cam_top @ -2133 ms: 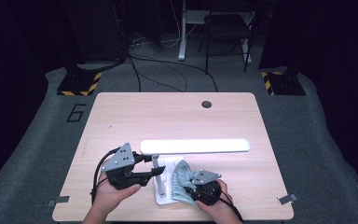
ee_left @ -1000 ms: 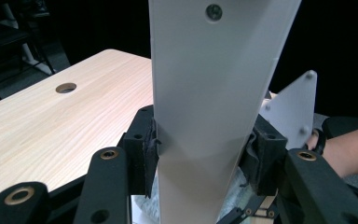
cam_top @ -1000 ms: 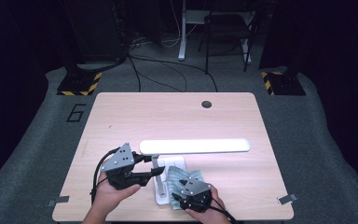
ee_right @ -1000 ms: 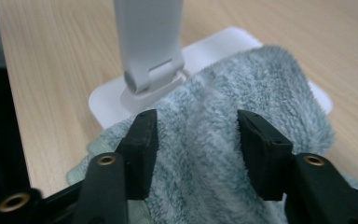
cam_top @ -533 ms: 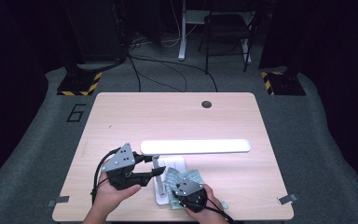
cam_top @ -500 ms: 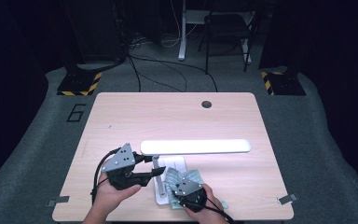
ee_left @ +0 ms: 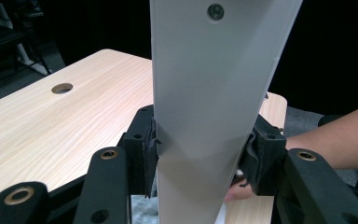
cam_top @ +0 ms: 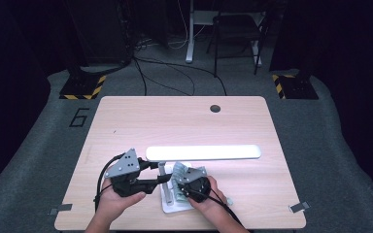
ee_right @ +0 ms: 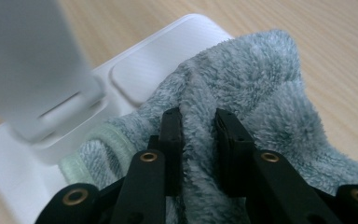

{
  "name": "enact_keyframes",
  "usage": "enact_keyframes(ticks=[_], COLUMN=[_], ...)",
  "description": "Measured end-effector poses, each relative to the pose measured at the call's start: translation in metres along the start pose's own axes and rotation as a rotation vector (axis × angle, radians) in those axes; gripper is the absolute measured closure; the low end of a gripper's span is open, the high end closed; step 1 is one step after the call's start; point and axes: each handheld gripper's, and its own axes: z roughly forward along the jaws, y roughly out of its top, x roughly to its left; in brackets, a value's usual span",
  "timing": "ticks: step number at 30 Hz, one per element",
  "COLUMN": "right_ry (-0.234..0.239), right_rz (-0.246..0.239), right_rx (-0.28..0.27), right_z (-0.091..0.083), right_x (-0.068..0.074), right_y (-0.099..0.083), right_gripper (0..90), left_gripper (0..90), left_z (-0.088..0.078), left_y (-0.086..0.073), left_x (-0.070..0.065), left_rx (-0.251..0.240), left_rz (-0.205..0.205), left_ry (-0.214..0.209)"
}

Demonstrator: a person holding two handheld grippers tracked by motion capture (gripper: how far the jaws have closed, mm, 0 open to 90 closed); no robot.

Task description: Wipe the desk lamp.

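Hiding lamp base: cloth, right claw.

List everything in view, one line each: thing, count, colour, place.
desk lamp: one, white, lit bar head over the table's near half, base at the near edge
cloth: one, grey-green fluffy, lying on the lamp's base
table: one, light wood, centre, with a round hole near the far edge
chair: one, dark, on the floor beyond the table
striped floor blocks: two, black and yellow, off the table's far corners
left hand-held gripper: one, black, jaws clamped on the lamp's white arm
right hand-held gripper: one, black, jaws have just been closing, pinching a fold of the cloth
hands: two, at the table's near edge, one on each hand-held gripper
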Motion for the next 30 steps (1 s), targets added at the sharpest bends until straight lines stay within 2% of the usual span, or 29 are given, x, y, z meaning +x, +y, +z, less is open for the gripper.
enact_keyframes(ticks=[6,12,17,18,21,23,28,29,30], right_ry=[-0.032,-0.049,-0.074,-0.075,-0.091,-0.100,-0.070,-0.077,-0.086], right_rz=[0.010,0.070,0.095,0.087,0.128,0.139,0.186,0.176,0.196], right_rx=[-0.009,-0.013,-0.013,-0.013,-0.008,-0.027,-0.037,-0.034,-0.038], right_z=[0.014,0.028,0.038,0.039,0.042,0.045,0.043,0.043,0.042], right_x=[-0.013,-0.029,-0.039,-0.041,-0.044,-0.048,-0.058,-0.060,-0.059], right_y=[0.011,0.021,0.028,0.029,0.031,0.031,0.026,0.026,0.025], right_gripper=[74.0,74.0,74.1,74.1,74.0,74.1,74.0,74.0,74.0], left_gripper=[52.8,52.7,52.7,52.7,52.7,52.7,52.8,52.8,52.9], left_z=[0.000,0.000,-0.001,-0.001,-0.001,-0.001,-0.001,-0.001,0.000], left_y=[0.000,0.000,-0.001,-0.001,-0.001,-0.001,-0.001,-0.001,-0.001], left_x=[0.000,0.001,0.001,0.001,0.001,0.001,0.001,0.001,0.000], left_rx=[-0.003,-0.002,-0.006,-0.008,-0.004,-0.006,-0.006,-0.005,-0.007], left_rz=[-0.001,0.003,-0.007,-0.009,-0.003,-0.005,-0.005,-0.006,-0.006], left_ry=[-0.002,-0.009,-0.009,-0.009,-0.009,-0.006,0.003,0.004,0.005])
